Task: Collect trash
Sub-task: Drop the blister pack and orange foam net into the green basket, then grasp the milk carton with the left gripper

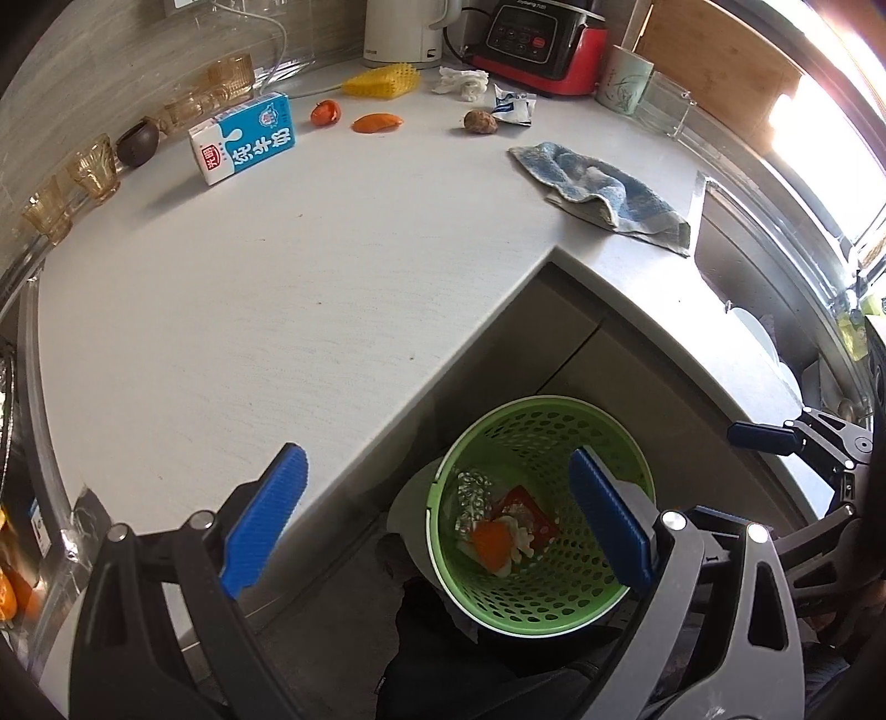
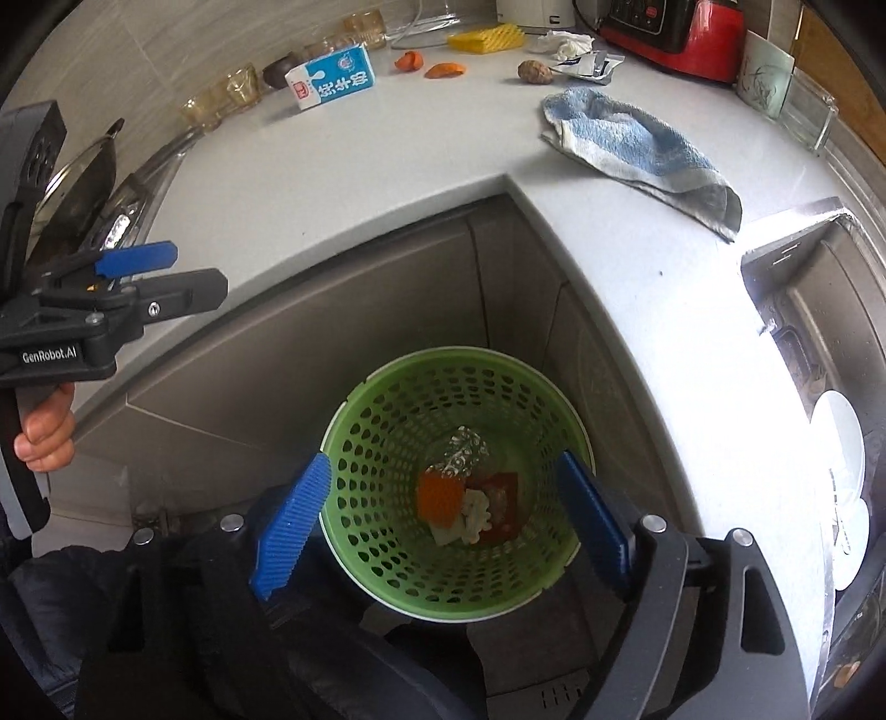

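A green perforated basket (image 2: 387,399) stands on the floor in the corner below the counter. It holds an orange peel (image 2: 440,501), a foil wrapper (image 2: 462,451), a red packet (image 2: 506,498) and a white scrap. My right gripper (image 2: 443,523) hangs open right above the basket with nothing between its blue pads. My left gripper (image 1: 443,515) is open and empty too, straddling the counter edge and the basket (image 1: 554,432). On the counter lie a milk carton (image 1: 243,145), two orange peels (image 1: 377,122), a crumpled tissue (image 1: 460,82), a torn wrapper (image 1: 514,106) and a brown lump (image 1: 480,120).
A blue towel (image 1: 601,191) lies near the counter's inner corner. A yellow sponge (image 1: 382,82), kettle (image 1: 407,30), red appliance (image 1: 540,44), mug and amber glasses (image 1: 97,169) line the back. A sink (image 2: 803,332) is at right, a pan lid (image 2: 83,183) at left.
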